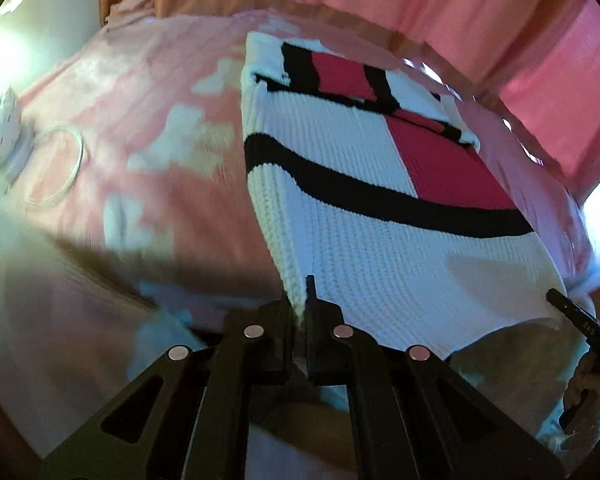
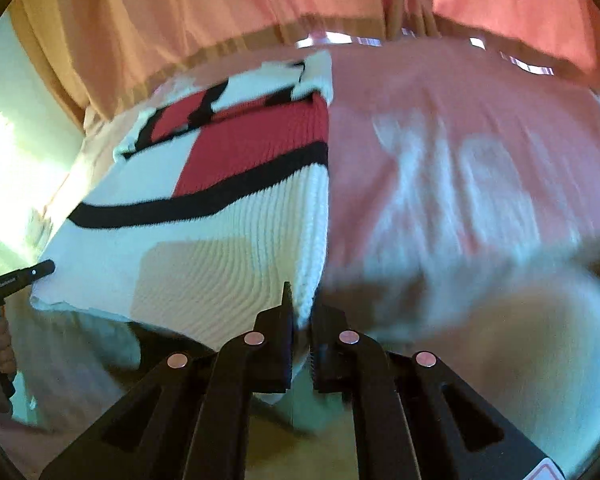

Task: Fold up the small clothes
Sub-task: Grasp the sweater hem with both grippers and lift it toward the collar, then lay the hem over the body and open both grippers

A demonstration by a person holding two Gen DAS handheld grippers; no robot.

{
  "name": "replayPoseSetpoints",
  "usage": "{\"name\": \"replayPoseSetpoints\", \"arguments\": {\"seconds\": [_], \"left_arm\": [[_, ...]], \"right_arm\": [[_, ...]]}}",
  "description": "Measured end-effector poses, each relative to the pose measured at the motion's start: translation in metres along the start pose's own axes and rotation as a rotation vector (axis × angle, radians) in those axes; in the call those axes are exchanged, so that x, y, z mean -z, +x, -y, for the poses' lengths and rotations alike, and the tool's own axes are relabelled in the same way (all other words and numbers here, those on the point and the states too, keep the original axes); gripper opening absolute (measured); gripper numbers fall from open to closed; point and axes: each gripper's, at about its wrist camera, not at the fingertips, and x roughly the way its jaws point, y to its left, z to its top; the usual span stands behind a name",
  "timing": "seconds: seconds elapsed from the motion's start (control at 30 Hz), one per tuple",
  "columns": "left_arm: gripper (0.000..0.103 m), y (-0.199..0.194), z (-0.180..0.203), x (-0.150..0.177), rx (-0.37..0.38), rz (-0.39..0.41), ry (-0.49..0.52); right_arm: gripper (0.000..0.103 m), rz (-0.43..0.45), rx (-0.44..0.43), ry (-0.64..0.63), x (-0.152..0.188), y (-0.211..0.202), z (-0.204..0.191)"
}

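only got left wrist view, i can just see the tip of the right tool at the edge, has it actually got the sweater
Observer: Yes. The right tool is shut on the sweater, pinching its near right corner.
Operator: what's on the bed past that side
Observer: Pink bedspread with pale patches. The view is blurred there, and I can make out nothing else on it.

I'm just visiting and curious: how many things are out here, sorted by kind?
Knit garments: 1, the white, red and black sweater
Grippers: 2, left gripper and right gripper
Bedspreads: 1, pink bedspread
Cable coils: 1, white cable
Total: 5
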Motion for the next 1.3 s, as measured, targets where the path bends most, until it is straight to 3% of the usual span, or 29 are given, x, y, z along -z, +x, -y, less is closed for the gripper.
{"name": "replayPoseSetpoints", "arguments": {"seconds": [0.1, 0.2, 0.27, 0.37, 0.47, 0.53, 0.63, 0.73, 0.77, 0.83, 0.9, 0.97, 1.0, 1.07, 1.1, 1.17, 1.2, 1.3], "left_arm": [[0.003, -0.017, 0.006, 0.025, 0.020, -0.025, -0.001], [0.003, -0.054, 0.011, 0.024, 0.052, 0.019, -0.019], [0.003, -0.074, 0.018, 0.002, 0.055, 0.084, 0.007], [0.003, -0.085, 0.033, -0.070, 0.009, 0.241, 0.097], [0.003, -0.051, 0.040, -0.146, -0.065, 0.303, 0.128], [0.004, -0.007, 0.042, -0.195, -0.113, 0.280, 0.122], [0.004, 0.081, 0.035, -0.254, -0.208, 0.211, 0.100], [0.005, 0.145, 0.022, -0.277, -0.257, 0.149, 0.078], [0.005, 0.167, 0.016, -0.284, -0.242, 0.114, 0.063], [0.009, 0.181, 0.005, -0.285, -0.220, 0.109, 0.030], [0.012, 0.178, -0.004, -0.287, -0.162, 0.120, -0.016], [0.023, 0.170, -0.008, -0.291, -0.095, 0.116, -0.057], [0.034, 0.164, -0.009, -0.293, -0.057, 0.130, -0.065], [0.060, 0.155, -0.007, -0.290, -0.041, 0.170, -0.053], [0.070, 0.144, -0.004, -0.286, -0.104, 0.233, -0.029], [0.078, 0.129, 0.005, -0.279, -0.159, 0.330, 0.061], [0.087, 0.124, 0.012, -0.274, -0.174, 0.357, 0.129], [0.090, 0.133, 0.024, -0.265, -0.210, 0.351, 0.225]], "right_arm": [[0.005, -0.044, -0.014, 0.018, 0.033, -0.022, -0.003], [0.005, -0.024, -0.056, 0.014, 0.034, -0.053, -0.013], [0.005, 0.040, -0.073, -0.023, 0.010, -0.070, -0.021], [0.006, 0.196, -0.070, -0.094, -0.072, -0.075, -0.016], [0.006, 0.226, -0.089, -0.045, -0.149, -0.038, 0.006], [0.006, 0.184, -0.118, 0.024, -0.208, 0.015, 0.022], [0.006, 0.097, -0.122, 0.074, -0.262, 0.094, 0.029], [0.007, 0.039, -0.102, 0.126, -0.286, 0.161, 0.034], [0.008, 0.011, -0.102, 0.120, -0.289, 0.175, 0.033], [0.015, -0.024, -0.120, 0.122, -0.297, 0.194, 0.032], [0.022, 0.017, -0.149, 0.126, -0.301, 0.187, 0.035], [0.041, 0.073, -0.185, 0.154, -0.300, 0.176, 0.042], [0.058, 0.118, -0.181, 0.176, -0.297, 0.166, 0.046], [0.060, 0.164, -0.175, 0.169, -0.291, 0.151, 0.045], [0.060, 0.166, -0.173, 0.152, -0.290, 0.150, 0.045], [0.062, 0.147, -0.169, 0.089, -0.282, 0.151, 0.037], [0.063, 0.135, -0.167, 0.064, -0.279, 0.153, 0.033], [0.065, 0.072, -0.106, -0.019, -0.272, 0.175, 0.015]]}}
